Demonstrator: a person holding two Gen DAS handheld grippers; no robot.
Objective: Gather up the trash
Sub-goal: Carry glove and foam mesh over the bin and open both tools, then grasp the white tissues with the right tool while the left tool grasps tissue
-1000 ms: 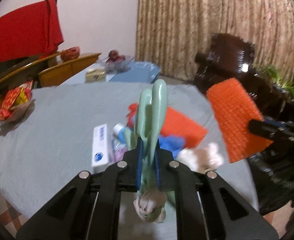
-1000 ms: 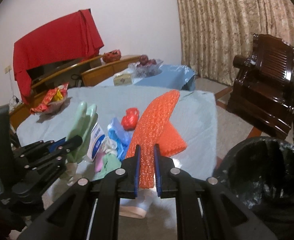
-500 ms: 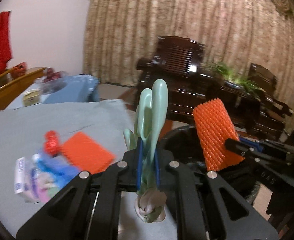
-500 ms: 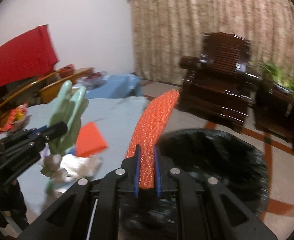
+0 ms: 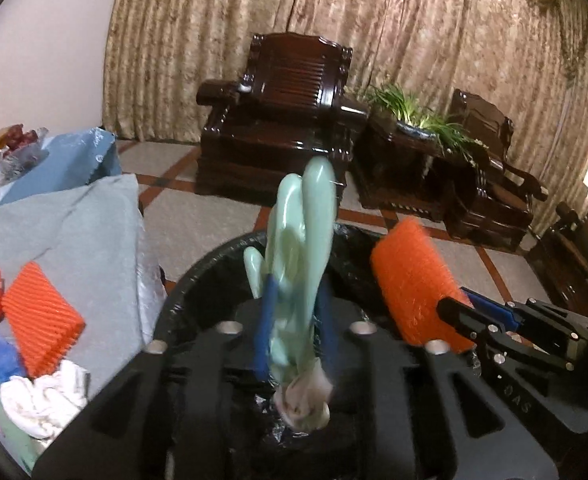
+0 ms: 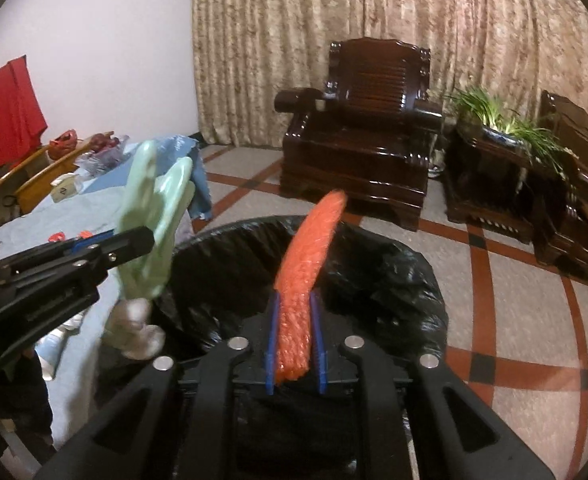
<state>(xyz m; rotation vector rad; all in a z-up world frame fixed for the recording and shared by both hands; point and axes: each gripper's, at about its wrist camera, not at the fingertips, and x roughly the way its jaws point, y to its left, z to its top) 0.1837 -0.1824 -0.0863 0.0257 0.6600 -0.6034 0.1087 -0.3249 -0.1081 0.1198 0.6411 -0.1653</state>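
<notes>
Black-lined round trash bin (image 6: 374, 264) is the landmark. Left tongs (image 5: 294, 320) above its rim, jaws opening; pale green rubber glove (image 5: 302, 240) upright between the blue pads, gap showing on both sides. Right tongs (image 6: 296, 340) over the bin mouth, jaws opening, orange bubble-wrap sheet (image 6: 310, 248) loose between them. Grey-clothed tabletop (image 5: 61, 232) left of the bin carries another orange sheet (image 5: 39, 312).

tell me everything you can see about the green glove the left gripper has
The green glove is pale mint rubber, smooth and glossy. Its fingers point up and away from the camera; its bunched, greyish cuff hangs below. It stands nearly upright between the blue pads of the left gripper, whose jaws are opening, so the glove looks freed and blurred. It sits right over the black-lined trash bin, beside the grey-clothed table.
</notes>
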